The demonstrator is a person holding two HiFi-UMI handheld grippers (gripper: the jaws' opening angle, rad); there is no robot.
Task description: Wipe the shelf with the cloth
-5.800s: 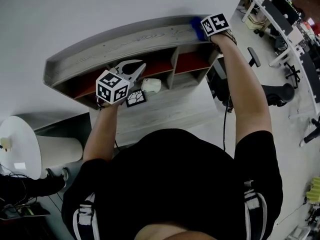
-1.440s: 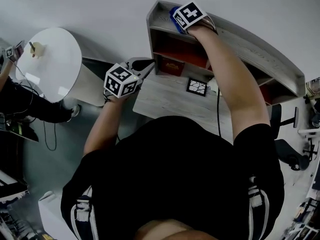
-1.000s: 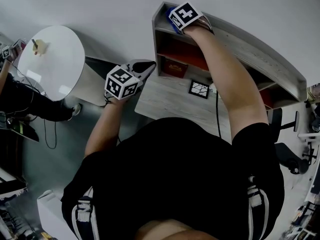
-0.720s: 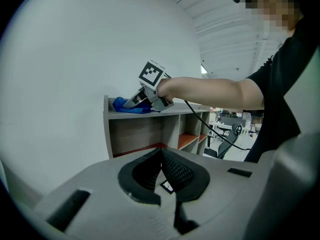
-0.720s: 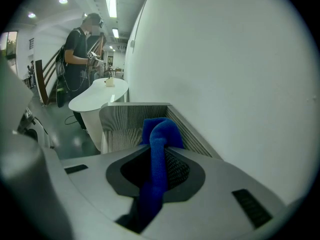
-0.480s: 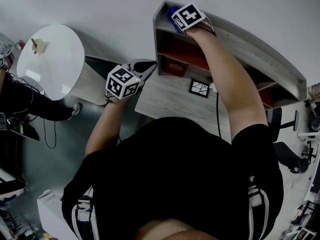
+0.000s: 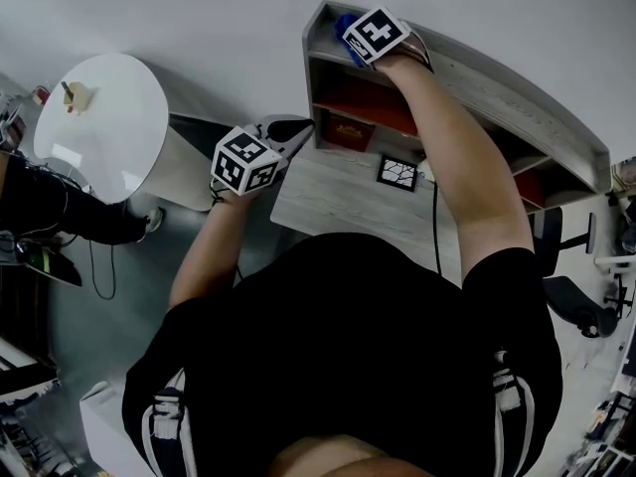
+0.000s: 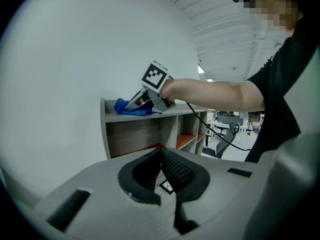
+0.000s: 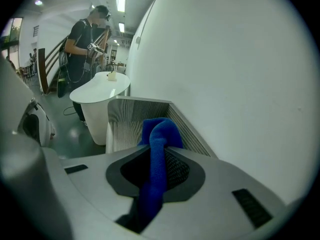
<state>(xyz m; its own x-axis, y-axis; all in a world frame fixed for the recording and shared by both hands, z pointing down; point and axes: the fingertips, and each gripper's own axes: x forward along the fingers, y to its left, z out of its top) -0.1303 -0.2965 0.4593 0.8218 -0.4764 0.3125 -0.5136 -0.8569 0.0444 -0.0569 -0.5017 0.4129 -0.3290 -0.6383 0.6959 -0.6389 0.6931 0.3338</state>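
Observation:
The grey wooden shelf (image 7: 497, 87) runs along the white wall, and its top board (image 9: 130, 121) ends in a raised lip at the left. My right gripper (image 7: 373, 36) rests on that top board near the left end, shut on the blue cloth (image 9: 159, 131). The cloth (image 7: 345, 26) bunches out ahead of the jaws onto the board. From the left gripper view the cloth (image 8: 131, 107) lies under the right gripper (image 8: 150, 91). My left gripper (image 7: 286, 130) hangs lower, in front of the shelf's left side, shut (image 8: 161, 151) with nothing in it.
A white round table (image 7: 99, 127) stands left of the shelf, with a person (image 9: 85, 49) beside it. On the desk board (image 7: 328, 202) below the shelf lies a small black-and-white tile (image 7: 397, 172). A box (image 7: 348, 129) fills a red-backed compartment. An office chair (image 7: 571, 306) stands at the right.
Over the last seconds my right gripper has carried the cloth along the shelf top from its right end to its left end. In the last second it edged slightly right. The left gripper stayed shut.

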